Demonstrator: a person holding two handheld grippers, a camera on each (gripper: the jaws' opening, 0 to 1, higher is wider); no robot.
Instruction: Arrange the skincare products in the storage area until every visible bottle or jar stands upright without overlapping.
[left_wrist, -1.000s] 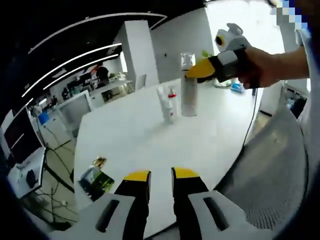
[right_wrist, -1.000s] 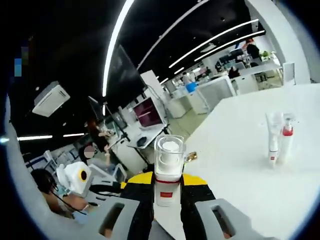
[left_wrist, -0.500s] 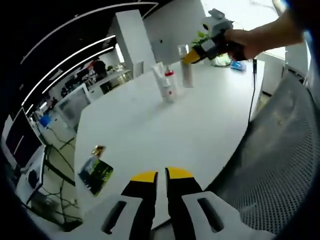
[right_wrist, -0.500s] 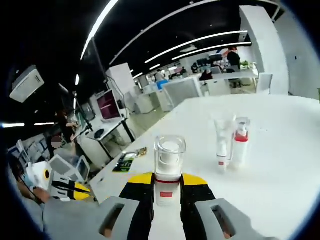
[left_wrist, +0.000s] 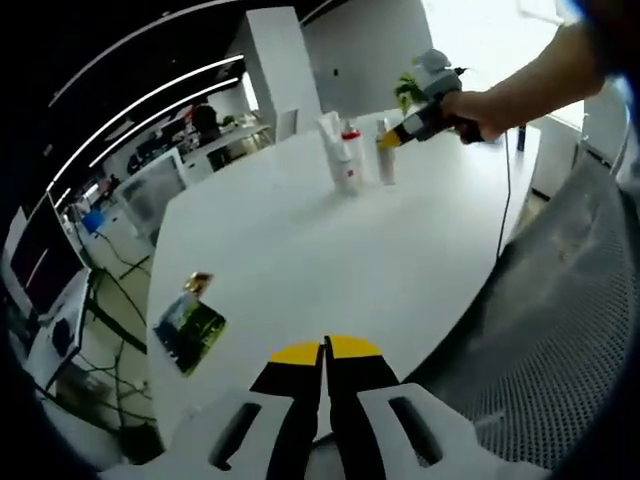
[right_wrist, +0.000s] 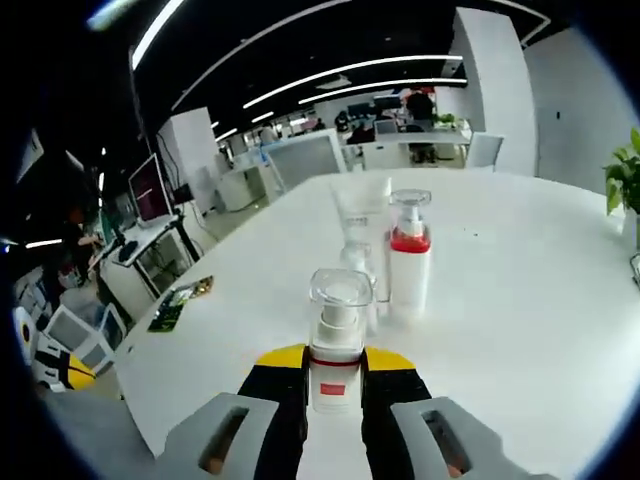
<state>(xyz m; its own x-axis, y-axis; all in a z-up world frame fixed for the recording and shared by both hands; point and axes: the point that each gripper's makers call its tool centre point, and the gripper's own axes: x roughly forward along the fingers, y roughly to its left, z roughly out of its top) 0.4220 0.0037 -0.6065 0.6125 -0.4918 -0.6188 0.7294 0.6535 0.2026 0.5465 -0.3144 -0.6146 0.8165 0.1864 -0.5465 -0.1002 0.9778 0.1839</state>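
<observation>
My right gripper (right_wrist: 338, 360) is shut on a white pump bottle with a clear cap (right_wrist: 338, 335), held upright. Just past it stand a white tube (right_wrist: 362, 212) and a white pump bottle with a red collar (right_wrist: 408, 258), close together on the white table (right_wrist: 520, 320). In the left gripper view the same tube (left_wrist: 329, 133) and red-collared bottle (left_wrist: 350, 152) stand at the table's far side. The held bottle (left_wrist: 386, 155) is right beside them in the right gripper (left_wrist: 398, 137), which a hand (left_wrist: 478, 102) carries. My left gripper (left_wrist: 325, 351) is shut on nothing, low over the near table edge.
A dark printed leaflet (left_wrist: 189, 326) lies near the table's left edge, also visible as the leaflet (right_wrist: 180, 301) in the right gripper view. A grey mesh chair (left_wrist: 560, 330) stands close on the right. Desks and monitors fill the office beyond. A green plant (right_wrist: 628, 172) is at the far right.
My left gripper's jaws have closed together from a small gap. The right gripper has carried the clear-capped bottle across the table, close up to the tube and red-collared bottle.
</observation>
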